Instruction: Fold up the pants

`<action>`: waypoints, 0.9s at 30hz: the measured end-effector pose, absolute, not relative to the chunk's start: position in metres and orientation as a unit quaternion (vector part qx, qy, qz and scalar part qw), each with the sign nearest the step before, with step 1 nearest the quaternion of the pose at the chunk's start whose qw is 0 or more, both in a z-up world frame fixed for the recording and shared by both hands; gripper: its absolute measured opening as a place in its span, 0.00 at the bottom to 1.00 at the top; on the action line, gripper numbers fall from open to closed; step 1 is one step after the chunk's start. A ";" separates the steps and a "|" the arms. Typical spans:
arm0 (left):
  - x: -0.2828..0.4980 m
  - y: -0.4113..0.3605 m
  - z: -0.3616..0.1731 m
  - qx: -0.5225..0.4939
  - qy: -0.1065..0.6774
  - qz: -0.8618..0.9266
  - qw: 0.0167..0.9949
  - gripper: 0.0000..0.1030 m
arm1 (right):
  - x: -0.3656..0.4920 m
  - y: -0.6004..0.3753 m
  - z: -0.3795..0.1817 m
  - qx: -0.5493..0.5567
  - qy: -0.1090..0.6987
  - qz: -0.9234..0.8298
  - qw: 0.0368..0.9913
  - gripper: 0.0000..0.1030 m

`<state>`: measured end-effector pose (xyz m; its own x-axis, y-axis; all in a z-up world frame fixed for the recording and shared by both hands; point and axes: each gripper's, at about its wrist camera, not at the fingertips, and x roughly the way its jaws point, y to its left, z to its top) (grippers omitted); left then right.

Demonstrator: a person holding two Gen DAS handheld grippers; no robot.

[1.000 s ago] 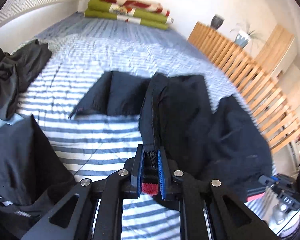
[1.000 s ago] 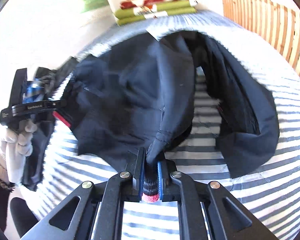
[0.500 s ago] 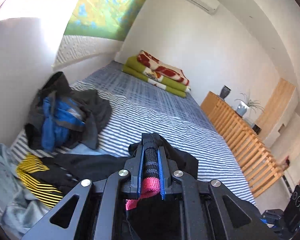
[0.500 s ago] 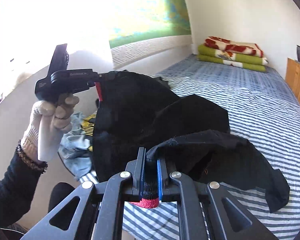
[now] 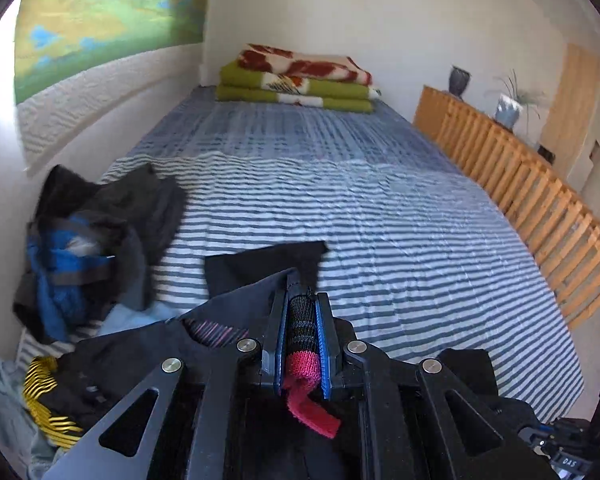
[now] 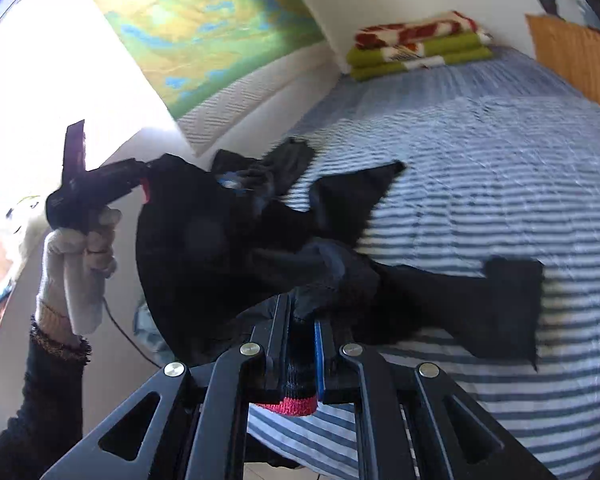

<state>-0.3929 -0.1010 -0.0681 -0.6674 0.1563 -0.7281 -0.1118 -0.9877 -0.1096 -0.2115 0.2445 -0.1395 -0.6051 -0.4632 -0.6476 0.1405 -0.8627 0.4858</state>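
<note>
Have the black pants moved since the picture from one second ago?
Yes. The black pants lay spread on the striped blue bedsheet; now both grippers hold them lifted, toward the near-left edge of the bed, legs trailing on the sheet.

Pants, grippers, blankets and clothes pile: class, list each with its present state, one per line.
Pants: lifted at the waistband, legs trailing on the bed.
Left gripper: shut on the waistband.
Right gripper: shut on the waistband.
Blankets: folded, stacked at the bed's far end.
Clothes pile: crumpled, unfolded, by the wall.
</note>
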 end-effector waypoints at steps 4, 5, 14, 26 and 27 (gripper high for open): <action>-0.464 0.040 -0.136 -0.479 -0.025 0.864 0.156 0.17 | -0.206 0.337 -0.198 0.456 -0.259 -0.849 0.060 0.09; -0.472 0.066 -0.147 -0.498 -0.025 0.850 0.172 0.18 | -0.203 0.354 -0.208 0.469 -0.263 -0.842 0.045 0.09; -0.436 0.050 -0.095 -0.438 -0.039 0.873 0.210 0.47 | -0.189 0.414 -0.200 0.460 -0.207 -0.863 -0.021 0.54; -0.362 -0.182 -0.123 -0.443 -0.112 0.886 0.070 0.50 | -0.322 0.309 -0.226 0.523 -0.166 -0.832 0.079 0.76; -0.361 -0.191 -0.131 -0.447 -0.118 0.884 0.066 0.50 | -0.332 0.304 -0.235 0.536 -0.177 -0.821 0.083 0.76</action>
<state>-0.3608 -0.1907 -0.1311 -0.5911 0.2227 -0.7753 -0.0119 -0.9634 -0.2676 -0.3322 0.3044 -0.2350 -0.4116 -0.3263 -0.8510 -0.0542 -0.9233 0.3803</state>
